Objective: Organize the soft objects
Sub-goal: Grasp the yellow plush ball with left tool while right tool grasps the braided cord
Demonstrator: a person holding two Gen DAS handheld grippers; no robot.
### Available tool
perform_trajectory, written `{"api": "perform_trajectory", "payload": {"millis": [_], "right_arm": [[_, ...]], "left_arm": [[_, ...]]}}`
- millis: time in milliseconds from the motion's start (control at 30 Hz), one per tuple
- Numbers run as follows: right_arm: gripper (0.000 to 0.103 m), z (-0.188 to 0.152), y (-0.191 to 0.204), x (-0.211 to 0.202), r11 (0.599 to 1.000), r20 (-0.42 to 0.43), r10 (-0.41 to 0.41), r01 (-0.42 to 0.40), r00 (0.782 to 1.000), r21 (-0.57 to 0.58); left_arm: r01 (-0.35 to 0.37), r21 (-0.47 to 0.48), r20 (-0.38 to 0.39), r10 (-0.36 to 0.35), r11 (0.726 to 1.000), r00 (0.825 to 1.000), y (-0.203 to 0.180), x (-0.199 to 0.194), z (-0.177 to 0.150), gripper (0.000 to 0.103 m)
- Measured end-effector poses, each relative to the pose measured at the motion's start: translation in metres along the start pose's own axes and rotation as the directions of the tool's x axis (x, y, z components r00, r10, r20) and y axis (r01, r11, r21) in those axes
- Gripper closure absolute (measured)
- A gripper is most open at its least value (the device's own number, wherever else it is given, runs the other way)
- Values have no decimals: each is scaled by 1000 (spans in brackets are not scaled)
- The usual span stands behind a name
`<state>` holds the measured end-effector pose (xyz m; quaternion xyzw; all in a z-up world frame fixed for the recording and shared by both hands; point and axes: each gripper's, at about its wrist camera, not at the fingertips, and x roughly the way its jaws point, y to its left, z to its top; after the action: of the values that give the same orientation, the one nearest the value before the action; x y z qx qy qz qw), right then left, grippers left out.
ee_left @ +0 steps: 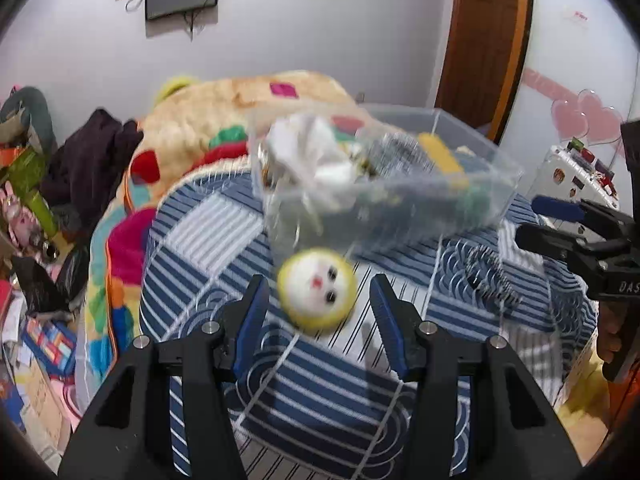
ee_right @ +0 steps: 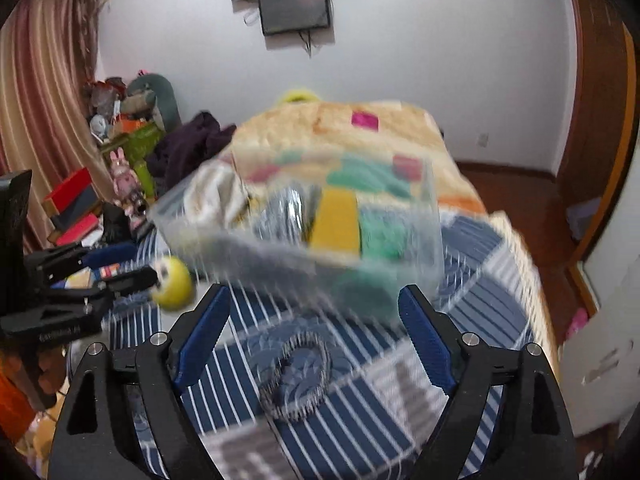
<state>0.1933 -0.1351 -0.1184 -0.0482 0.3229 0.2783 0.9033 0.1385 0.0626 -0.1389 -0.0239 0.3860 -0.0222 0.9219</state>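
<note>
Yellow-rimmed plush face toy [ee_left: 317, 295], round with a white face, two black eyes and a red mouth, is lying on the blue striped bedspread [ee_left: 320, 392], and it sits right ahead of the left gripper [ee_left: 318, 300]. In the left wrist view it's basically centred between the two blue-padded fingers [ee_left: 250, 324], which are spread wide with nothing in them. Toy looks a bit nearer the left pad than the right one, though I can't tell if anything is touching, it's all motion blur. It's round, so no long axis to worry about; the jaws can close on it from either side.

Right gripper [ee_right: 314, 336] is also released and empty, and it's pointing at a different thing: a dark hair scrunchie [ee_right: 296, 376] lying flat on the bedspread between and just below its fingers. From the right wrist view the plush sits off to the left, next to the left gripper's tips, so the left hand is clearly the nearer one for the toy.

Clear plastic bin [ee_left: 400, 184] sits just beyond the toy, further up the bed, already holding a white cloth [ee_left: 316, 156], a yellow sponge [ee_left: 440, 156] and some green stuff. My guess: left closes on the plush, then lifts it forward over the near wall of the bin. Squishy toy, so it should compress rather than slip
</note>
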Motion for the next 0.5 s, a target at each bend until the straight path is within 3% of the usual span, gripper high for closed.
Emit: {"api": "perform_trajectory", "payload": {"millis": [267, 433, 500], "right_arm": [[21, -38, -3, 23, 996, -140, 83, -78, 987, 40], [44, -49, 4, 23, 997, -158, 71, -73, 985, -4], [61, -49, 6, 22, 998, -158, 52, -58, 986, -29]], "left_arm": [[10, -28, -43, -11, 1000, 999, 0, 18, -12, 51], [16, -40, -51, -18, 999, 999, -4, 26, -10, 51], [10, -42, -51, -12, 999, 999, -6, 28, -9, 51]]}}
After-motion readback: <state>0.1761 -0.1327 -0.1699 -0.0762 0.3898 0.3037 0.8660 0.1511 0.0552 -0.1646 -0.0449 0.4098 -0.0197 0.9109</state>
